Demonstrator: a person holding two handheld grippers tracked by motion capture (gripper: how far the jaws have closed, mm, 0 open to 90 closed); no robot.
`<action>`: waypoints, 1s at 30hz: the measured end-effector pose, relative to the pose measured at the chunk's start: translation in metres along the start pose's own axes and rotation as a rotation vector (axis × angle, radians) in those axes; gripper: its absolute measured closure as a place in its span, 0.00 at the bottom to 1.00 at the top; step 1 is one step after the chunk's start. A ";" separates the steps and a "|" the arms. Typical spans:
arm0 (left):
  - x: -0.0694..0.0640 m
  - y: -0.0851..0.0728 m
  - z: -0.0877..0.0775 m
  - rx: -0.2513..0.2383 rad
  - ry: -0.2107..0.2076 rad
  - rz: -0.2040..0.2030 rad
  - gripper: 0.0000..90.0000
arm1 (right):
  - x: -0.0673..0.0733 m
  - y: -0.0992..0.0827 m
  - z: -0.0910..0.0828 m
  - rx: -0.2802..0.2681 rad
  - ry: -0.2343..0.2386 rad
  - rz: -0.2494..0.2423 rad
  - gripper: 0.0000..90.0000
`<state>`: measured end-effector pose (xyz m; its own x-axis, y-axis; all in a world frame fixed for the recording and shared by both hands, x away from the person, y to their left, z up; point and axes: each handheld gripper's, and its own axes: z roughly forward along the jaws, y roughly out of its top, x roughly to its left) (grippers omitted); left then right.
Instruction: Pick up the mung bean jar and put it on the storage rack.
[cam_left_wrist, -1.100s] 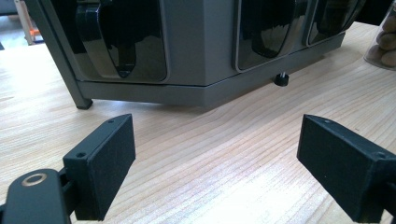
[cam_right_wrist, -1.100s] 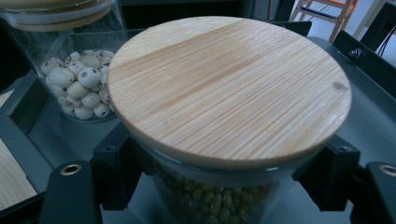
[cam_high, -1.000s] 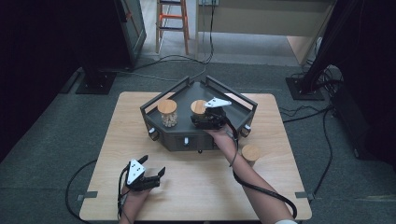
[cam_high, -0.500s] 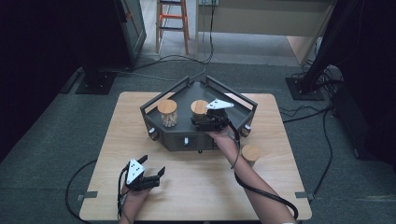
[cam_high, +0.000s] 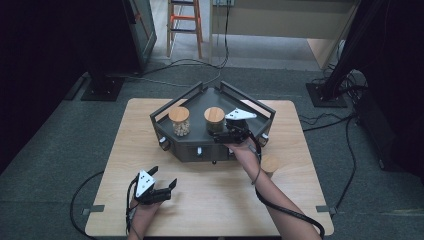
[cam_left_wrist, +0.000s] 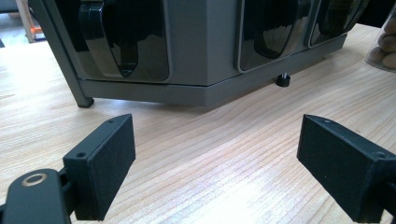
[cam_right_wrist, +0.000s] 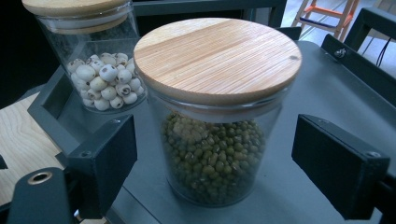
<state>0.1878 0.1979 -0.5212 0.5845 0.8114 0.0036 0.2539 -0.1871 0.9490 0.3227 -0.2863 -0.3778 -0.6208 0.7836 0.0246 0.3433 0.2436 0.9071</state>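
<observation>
Two lidded jars on grey stand (cam_high: 252, 112): green-bean jar (cam_right_wrist: 217, 116) centre frame, white-seed jar (cam_right_wrist: 95, 58) upper left. Right gripper (cam_right_wrist: 215, 163) gapes wide around the bean jar, not touching. Left gripper (cam_left_wrist: 217, 170), wide open and empty, shows the stand's underside foot (cam_left_wrist: 282, 80).

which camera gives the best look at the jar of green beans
The right gripper view: the green bean jar sits close between the open right gripper fingers, lid and beans clear. The high view shows it small on the grey stand, mostly its lid.
</observation>
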 end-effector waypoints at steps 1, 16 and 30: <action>0.000 0.000 0.000 0.000 0.000 0.000 0.13 | 0.000 -0.001 -0.001 -0.004 0.000 -0.001 0.15; 0.000 0.000 0.000 0.001 0.000 -0.001 0.13 | 0.008 -0.007 -0.018 -0.015 -0.025 -0.052 0.15; 0.000 0.001 0.000 0.003 0.001 -0.001 0.13 | 0.002 -0.017 -0.032 -0.045 -0.007 -0.025 0.15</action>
<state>0.1881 0.1975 -0.5208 0.5832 0.8123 0.0031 0.2568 -0.1880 0.9480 0.2934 -0.3069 -0.3796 -0.6236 0.7818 -0.0014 0.2958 0.2376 0.9252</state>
